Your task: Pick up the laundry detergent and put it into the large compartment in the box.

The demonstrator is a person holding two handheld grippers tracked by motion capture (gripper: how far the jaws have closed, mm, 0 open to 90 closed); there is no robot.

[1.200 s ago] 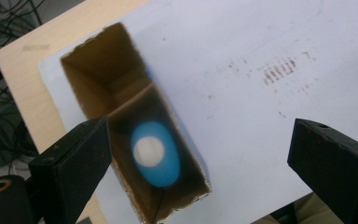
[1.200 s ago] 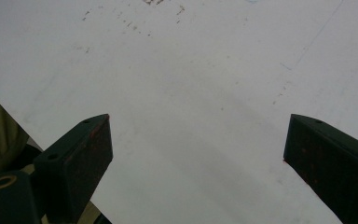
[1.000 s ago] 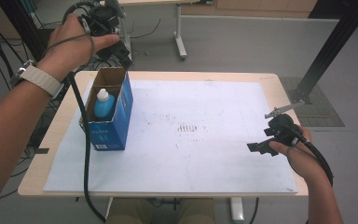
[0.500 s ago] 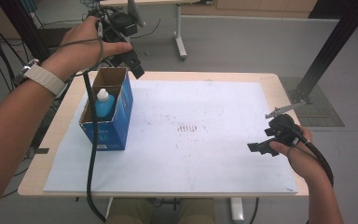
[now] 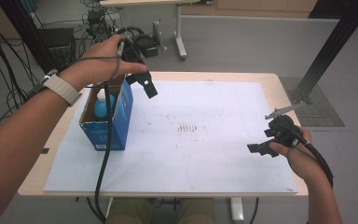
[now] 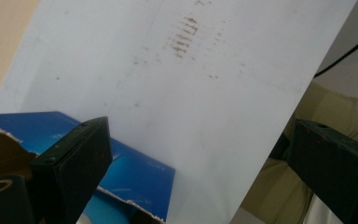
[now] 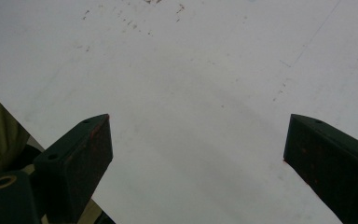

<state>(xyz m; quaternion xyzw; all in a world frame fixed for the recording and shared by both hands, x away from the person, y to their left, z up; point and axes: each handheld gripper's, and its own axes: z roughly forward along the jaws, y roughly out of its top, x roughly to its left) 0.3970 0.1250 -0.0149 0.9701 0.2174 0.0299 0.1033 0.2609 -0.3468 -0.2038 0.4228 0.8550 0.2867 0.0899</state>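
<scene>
Left hand-held gripper (image 5: 145,85) raised above the far right corner of the blue box (image 5: 114,123), jaws spread wide, nothing between them. Right hand-held gripper (image 5: 261,148) low over the white sheet (image 5: 205,154) near the worktop's (image 5: 270,79) right edge, likewise spread and empty. Inside the open-topped box, standing upright: 1 bottle (image 5: 101,106), blue body, white cap. Probably light, rigid plastic, smooth and a little slippery; best pinched across the narrower cap or neck, reached straight down past the torn cardboard rim.
</scene>
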